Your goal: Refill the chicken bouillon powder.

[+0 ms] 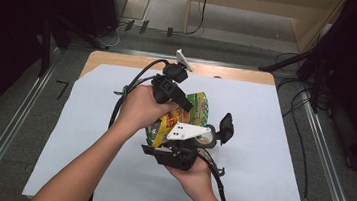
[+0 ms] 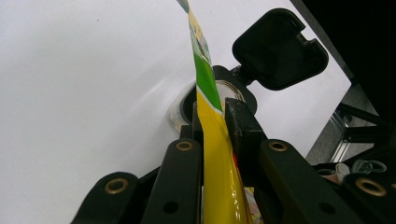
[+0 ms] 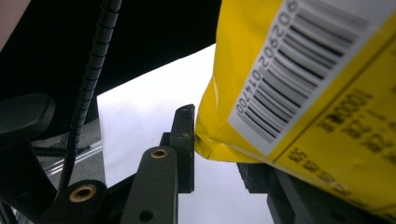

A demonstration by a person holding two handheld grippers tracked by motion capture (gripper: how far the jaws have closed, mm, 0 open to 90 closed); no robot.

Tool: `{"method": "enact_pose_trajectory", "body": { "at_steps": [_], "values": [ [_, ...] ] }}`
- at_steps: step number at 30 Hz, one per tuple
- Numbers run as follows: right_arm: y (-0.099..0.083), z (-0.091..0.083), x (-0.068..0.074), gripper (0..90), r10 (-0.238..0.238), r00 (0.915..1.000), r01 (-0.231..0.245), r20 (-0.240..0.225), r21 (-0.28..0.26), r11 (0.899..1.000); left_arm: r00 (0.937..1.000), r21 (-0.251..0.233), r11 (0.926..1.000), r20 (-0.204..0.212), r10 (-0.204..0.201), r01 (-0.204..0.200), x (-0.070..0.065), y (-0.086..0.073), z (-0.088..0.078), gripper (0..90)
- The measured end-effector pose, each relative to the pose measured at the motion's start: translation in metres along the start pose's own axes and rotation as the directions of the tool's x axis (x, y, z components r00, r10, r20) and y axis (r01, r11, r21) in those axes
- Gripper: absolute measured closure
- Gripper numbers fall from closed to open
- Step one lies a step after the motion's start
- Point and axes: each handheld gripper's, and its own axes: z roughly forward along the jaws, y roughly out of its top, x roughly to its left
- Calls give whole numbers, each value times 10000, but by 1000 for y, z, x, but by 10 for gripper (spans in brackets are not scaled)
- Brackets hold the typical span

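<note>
A yellow and green snack bag (image 1: pixel 193 107) hangs above the white sheet between both hands. My left gripper (image 1: pixel 185 102) comes in from above and is shut on the bag's thin edge (image 2: pixel 210 135). Lower down, my right gripper (image 1: pixel 172 142), with its grey plate on top, holds the bag's barcode side (image 3: pixel 299 79). In the right gripper view the bag's corner fills the gap between the jaws. One finger (image 3: pixel 184 140) presses against it and the other is mostly hidden behind the bag.
A small clear jar with a black flip lid (image 2: pixel 278 46) standing open sits on the white sheet (image 1: pixel 263 139) just right of the bag, also seen from above (image 1: pixel 224 128). Cables trail from both grippers. Dark stands flank the table.
</note>
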Motion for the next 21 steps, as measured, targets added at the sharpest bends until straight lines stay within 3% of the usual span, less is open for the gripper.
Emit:
{"method": "enact_pose_trajectory", "body": {
  "at_steps": [21],
  "values": [
    [-4, 1, 0, 719, 46, 10000, -46, 8, 97, 9999, 10000, 40, 10000, 28, -14, 14, 1, -2, 5, 834]
  ]
}}
